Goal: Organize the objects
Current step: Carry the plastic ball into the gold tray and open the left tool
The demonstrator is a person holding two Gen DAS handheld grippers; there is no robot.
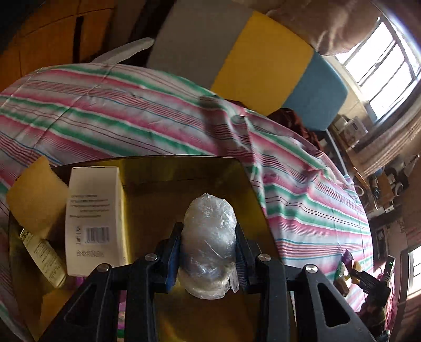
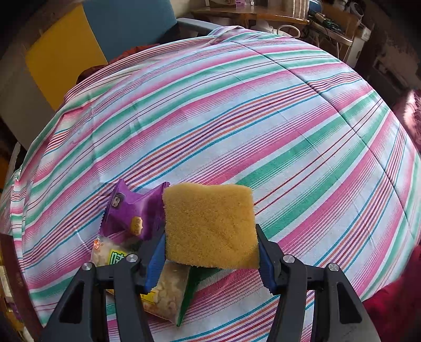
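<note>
My left gripper [image 1: 209, 250] is shut on a clear plastic-wrapped bundle [image 1: 209, 236] and holds it over a dark amber tray [image 1: 184, 168]. In the tray lie a white box [image 1: 93, 221], a yellow sponge [image 1: 36, 197] and a small tube [image 1: 44, 256]. My right gripper [image 2: 210, 259] is shut on a yellow sponge [image 2: 210, 223] and holds it above the striped cloth [image 2: 236, 118]. Under and left of it lie a purple snack packet [image 2: 131, 213] and a clear snack bag with a green edge [image 2: 163, 292]. The right gripper [image 1: 368, 282] also shows at the far right of the left wrist view.
The striped cloth [image 1: 118, 110] covers a wide surface. A grey, yellow and blue headboard [image 1: 263, 60] stands behind it. A cluttered desk [image 2: 263, 13] and shelves [image 1: 381, 184] lie beyond the far edge. A red blanket [image 2: 394, 302] is at the right.
</note>
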